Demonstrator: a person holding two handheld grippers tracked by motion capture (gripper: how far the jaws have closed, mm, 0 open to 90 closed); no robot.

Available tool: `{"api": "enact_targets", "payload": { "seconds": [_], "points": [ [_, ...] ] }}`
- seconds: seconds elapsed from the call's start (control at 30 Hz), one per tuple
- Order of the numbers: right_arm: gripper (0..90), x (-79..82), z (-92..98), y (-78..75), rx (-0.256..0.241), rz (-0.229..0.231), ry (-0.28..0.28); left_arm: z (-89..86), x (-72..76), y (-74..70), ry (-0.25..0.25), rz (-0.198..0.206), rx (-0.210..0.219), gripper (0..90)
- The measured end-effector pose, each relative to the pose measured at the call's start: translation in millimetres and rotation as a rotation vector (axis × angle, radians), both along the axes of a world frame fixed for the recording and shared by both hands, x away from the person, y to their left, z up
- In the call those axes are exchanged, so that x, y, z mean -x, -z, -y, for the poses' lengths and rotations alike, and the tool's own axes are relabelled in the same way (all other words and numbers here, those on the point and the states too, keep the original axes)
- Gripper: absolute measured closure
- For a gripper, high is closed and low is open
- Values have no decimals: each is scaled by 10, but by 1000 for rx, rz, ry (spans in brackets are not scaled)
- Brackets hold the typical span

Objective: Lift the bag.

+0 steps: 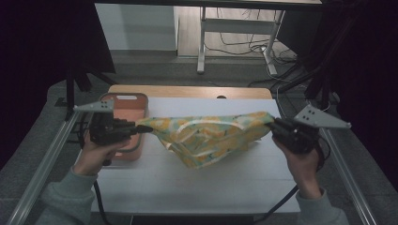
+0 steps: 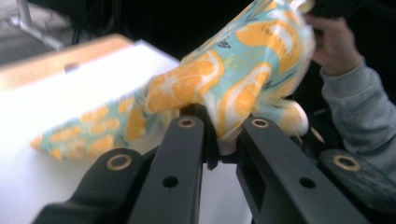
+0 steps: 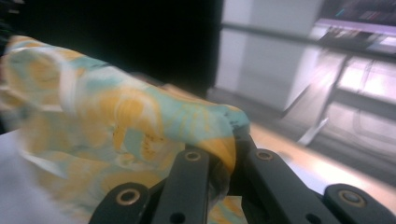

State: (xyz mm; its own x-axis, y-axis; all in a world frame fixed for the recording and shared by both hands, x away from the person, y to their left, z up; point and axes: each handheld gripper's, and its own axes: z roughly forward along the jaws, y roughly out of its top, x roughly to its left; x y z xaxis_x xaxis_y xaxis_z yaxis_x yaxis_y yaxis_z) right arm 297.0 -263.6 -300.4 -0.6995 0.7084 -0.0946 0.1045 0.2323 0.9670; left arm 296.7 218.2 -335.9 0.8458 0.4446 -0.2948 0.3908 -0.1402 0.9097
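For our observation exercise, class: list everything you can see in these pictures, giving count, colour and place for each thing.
Cloth: one, teal with an orange-slice print, stretched above the table between both tools.
Basket: one, pink-orange, far left of the table.
Table: one, white top with a wooden far edge.
Desk frame: one, white, on the floor behind.
Left tool: one, black, shut on the cloth's left end.
Right tool: one, black, shut on the cloth's right end.
Hands: two, in grey sleeves.

1. The cloth [image 1: 206, 136] is hanging stretched between the left gripper [image 1: 143, 128] and right gripper [image 1: 272, 124], blocking the table's middle.
2. The orange basket [image 1: 136, 107] is crowding the left side (just behind that gripper).
3. The white table [image 1: 202, 180] is lying open nearer the person.
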Motion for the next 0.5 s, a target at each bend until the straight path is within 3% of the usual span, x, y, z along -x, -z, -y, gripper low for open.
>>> {"api": "enact_targets", "payload": {
  "seconds": [0.13,0.2,0.23,0.3,0.4,0.5],
  "points": [
    [890,-284,8,-195,-22,13,48,69,-139,-172,-61,35,-23,880],
    [889,-453,3,-168,-12,1,74,166,-275,-114,-103,26,-92,879],
    [889,-550,-2,-118,1,-24,87,212,-360,-47,-103,-1,-107,879],
    [889,-731,-1,26,-2,-90,91,296,-523,131,-103,-51,-149,878],
    [889,-1017,-10,420,19,-205,113,374,-736,453,-99,-148,-164,878],
    [888,-1164,-15,772,38,-285,117,429,-852,726,-102,-212,-205,876]
  ]
}}
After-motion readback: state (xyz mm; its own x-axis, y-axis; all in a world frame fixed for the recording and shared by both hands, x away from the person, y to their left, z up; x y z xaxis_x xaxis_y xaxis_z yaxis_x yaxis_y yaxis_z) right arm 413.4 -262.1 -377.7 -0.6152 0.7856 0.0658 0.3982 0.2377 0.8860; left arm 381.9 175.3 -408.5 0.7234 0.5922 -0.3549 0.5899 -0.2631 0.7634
